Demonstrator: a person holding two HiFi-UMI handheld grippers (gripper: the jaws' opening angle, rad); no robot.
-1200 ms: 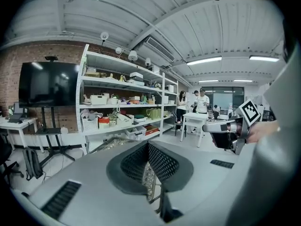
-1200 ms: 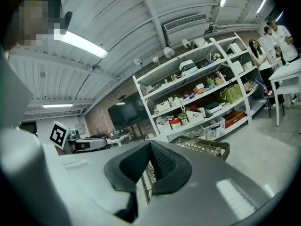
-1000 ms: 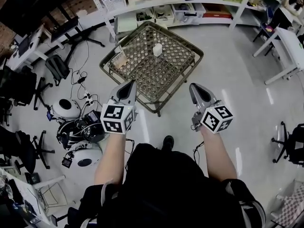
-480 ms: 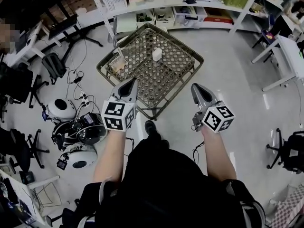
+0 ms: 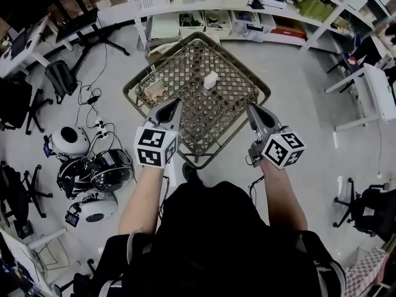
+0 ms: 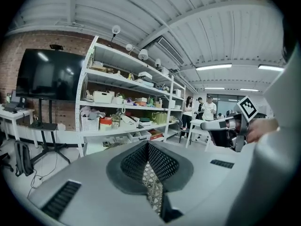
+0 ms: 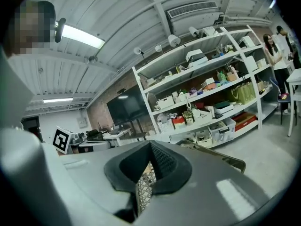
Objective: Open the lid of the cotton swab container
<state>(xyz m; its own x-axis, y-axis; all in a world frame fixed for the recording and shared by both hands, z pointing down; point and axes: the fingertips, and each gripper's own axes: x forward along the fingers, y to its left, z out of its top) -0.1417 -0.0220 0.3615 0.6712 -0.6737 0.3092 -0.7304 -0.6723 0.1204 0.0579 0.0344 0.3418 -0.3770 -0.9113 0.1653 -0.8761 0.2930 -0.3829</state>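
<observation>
The cotton swab container (image 5: 210, 80), small and white, stands near the middle of a low wicker lattice table (image 5: 244, 64) in the head view. Both grippers are held level over the table's near edge, well short of the container. My left gripper (image 5: 174, 103) is shut with nothing in it; its own view shows the jaws (image 6: 148, 147) pressed together. My right gripper (image 5: 251, 108) is also shut and empty, its tips (image 7: 150, 147) meeting. Neither gripper view shows the container; only a strip of lattice appears between the pads.
A tan box (image 5: 153, 90) lies on the table's left part. White shelves (image 5: 204, 5) with bins run behind the table. On the floor to the left are round white devices (image 5: 68, 141), cables and chairs (image 5: 18, 104). A white desk (image 5: 380, 91) stands at the right.
The person has stepped towards the table. It has come closer in the head view, and both shut grippers have moved from above the floor to above its near edge.
</observation>
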